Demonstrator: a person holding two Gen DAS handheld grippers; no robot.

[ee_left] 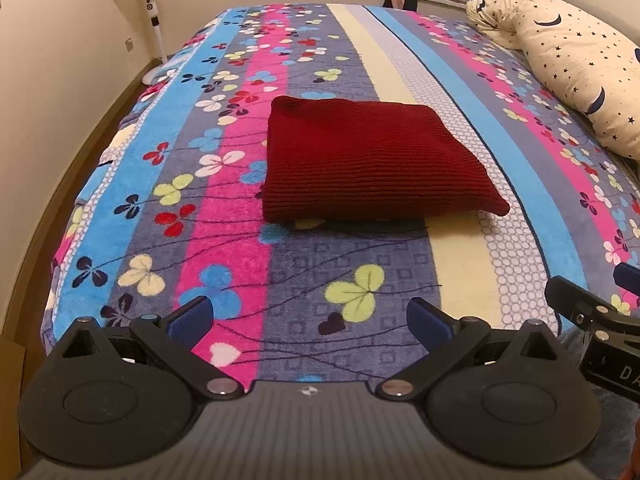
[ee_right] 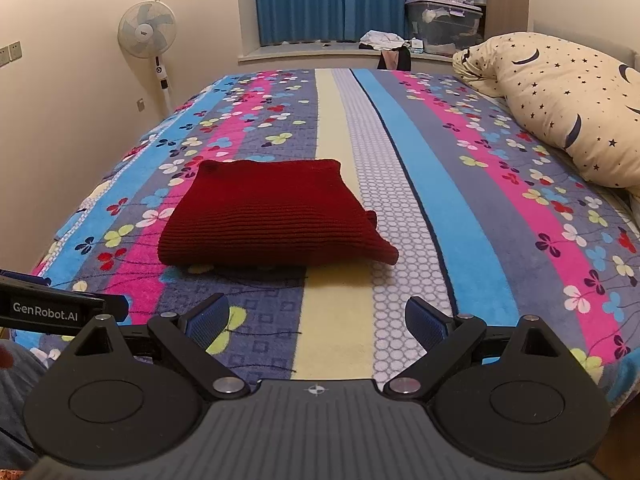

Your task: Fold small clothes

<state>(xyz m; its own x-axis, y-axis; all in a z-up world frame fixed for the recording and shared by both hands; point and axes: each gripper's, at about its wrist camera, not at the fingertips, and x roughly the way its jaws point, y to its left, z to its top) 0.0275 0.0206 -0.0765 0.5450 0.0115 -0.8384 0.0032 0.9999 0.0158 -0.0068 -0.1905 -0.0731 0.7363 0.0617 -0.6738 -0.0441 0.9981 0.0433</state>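
A dark red ribbed knit garment [ee_left: 368, 160] lies folded into a thick rectangle on the striped flowered blanket [ee_left: 224, 240]; it also shows in the right wrist view [ee_right: 268, 216], left of centre. My left gripper [ee_left: 312, 320] is open and empty, held near the bed's front edge, well short of the garment. My right gripper [ee_right: 316, 320] is open and empty, also near the front edge, to the right of the left one. The right gripper's body shows in the left wrist view [ee_left: 592, 316], and the left one's in the right wrist view [ee_right: 52, 308].
A cream pillow with stars and moons [ee_right: 568, 108] lies along the bed's right side. A standing fan [ee_right: 148, 36] is by the left wall. A window sill with blue curtains [ee_right: 332, 0], clothes and storage boxes [ee_right: 444, 20] is beyond the bed.
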